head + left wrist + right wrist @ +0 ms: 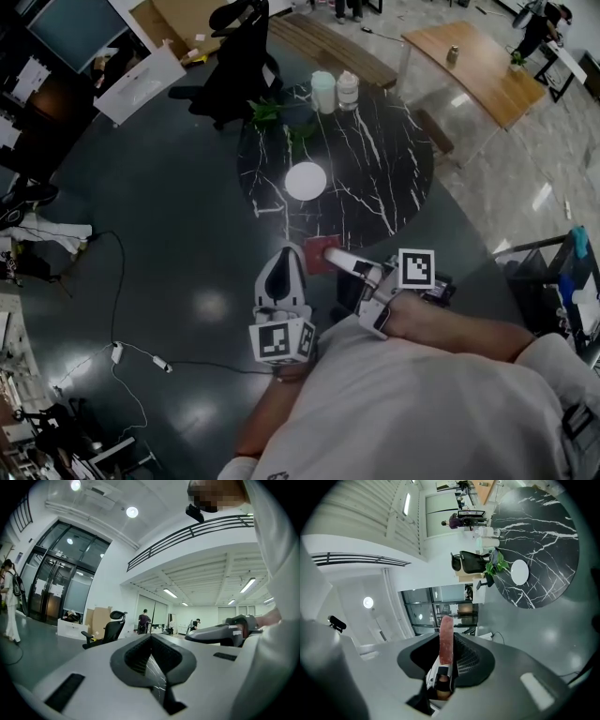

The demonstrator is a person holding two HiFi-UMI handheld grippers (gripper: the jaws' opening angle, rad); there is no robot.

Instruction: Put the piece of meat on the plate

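Note:
A white plate (306, 181) lies on the near left part of a round black marble table (380, 178). The red piece of meat (317, 255) hangs at the table's near edge, with my right gripper (328, 256) shut on it. In the right gripper view the meat (446, 637) stands edge-on between the jaws, and the plate (519, 572) shows far off on the table (543, 531). My left gripper (286, 253) sits just left of the meat. Its jaws meet at the tips with nothing in them (151, 637).
Two pale containers (335, 91) and a green plant (277, 114) stand at the table's far edge. A black office chair (239, 56) is beyond it, and a wooden table (478, 66) at the back right. Cables (131, 356) trail over the dark floor at the left.

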